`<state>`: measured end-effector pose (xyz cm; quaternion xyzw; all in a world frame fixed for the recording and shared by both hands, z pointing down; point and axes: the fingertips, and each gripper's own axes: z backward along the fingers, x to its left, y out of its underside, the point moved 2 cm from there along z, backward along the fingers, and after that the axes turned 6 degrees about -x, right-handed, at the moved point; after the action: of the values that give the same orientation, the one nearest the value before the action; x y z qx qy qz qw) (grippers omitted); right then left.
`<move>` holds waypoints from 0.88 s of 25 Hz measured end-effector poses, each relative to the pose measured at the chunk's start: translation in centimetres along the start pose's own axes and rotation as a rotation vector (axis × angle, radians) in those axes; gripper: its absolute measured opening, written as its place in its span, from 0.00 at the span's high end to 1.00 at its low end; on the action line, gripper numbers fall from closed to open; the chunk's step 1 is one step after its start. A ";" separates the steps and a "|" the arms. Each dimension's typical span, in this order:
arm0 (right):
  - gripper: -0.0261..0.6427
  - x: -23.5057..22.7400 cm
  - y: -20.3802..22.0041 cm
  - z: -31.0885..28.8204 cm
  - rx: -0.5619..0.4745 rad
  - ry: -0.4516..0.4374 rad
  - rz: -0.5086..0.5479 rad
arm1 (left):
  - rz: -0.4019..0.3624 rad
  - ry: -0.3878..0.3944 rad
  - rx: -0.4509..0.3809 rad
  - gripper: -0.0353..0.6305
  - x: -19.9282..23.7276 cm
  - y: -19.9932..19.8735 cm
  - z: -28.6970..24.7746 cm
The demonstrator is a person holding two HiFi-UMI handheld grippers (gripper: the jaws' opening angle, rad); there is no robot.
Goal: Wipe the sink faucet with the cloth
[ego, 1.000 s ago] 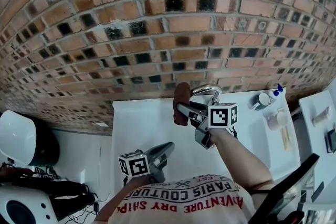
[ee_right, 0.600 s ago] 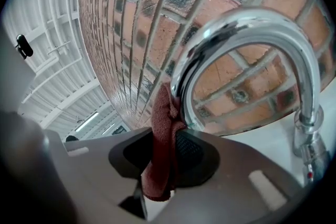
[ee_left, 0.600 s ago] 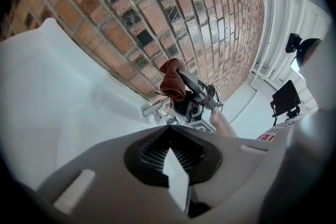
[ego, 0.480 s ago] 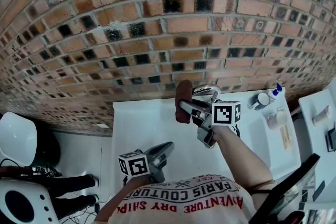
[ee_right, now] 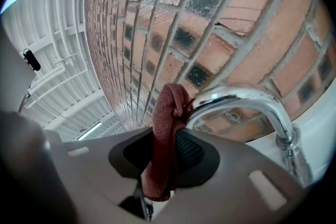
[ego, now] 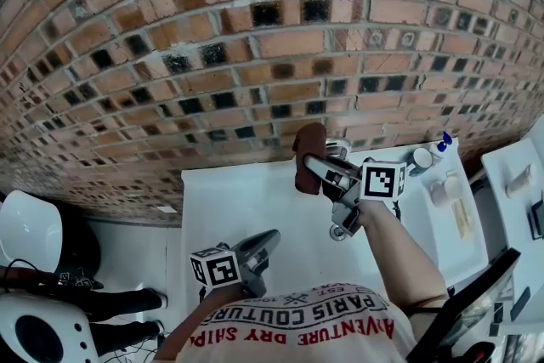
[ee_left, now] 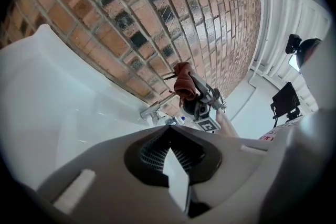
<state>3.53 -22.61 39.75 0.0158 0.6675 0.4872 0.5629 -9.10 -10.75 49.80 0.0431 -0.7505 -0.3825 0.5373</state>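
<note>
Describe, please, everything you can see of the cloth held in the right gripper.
The cloth is a reddish-brown, nubby terry rag, bunched into a narrow fold. The right gripper is shut on its middle, so its top stands above the jaws and a short tail hangs below. Its top appears to rest against the chrome faucet spout.

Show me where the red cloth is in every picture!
Head view: cloth a little right of the middle, above the white sink.
Left gripper view: cloth small, just above the centre, in front of the brick wall.
Right gripper view: cloth in the centre, pinched in the right gripper.
Shared landmark: the chrome faucet, right beside the cloth in all three views.
</note>
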 end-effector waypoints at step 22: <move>0.82 -7.0 -5.0 7.9 -0.189 0.132 -0.021 | -0.035 -0.024 0.027 0.95 -0.7 0.4 -0.5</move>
<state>14.77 -24.21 42.46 -0.0763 0.6544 0.5420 0.5217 -8.25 -10.36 49.53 0.0588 -0.7610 -0.3823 0.5208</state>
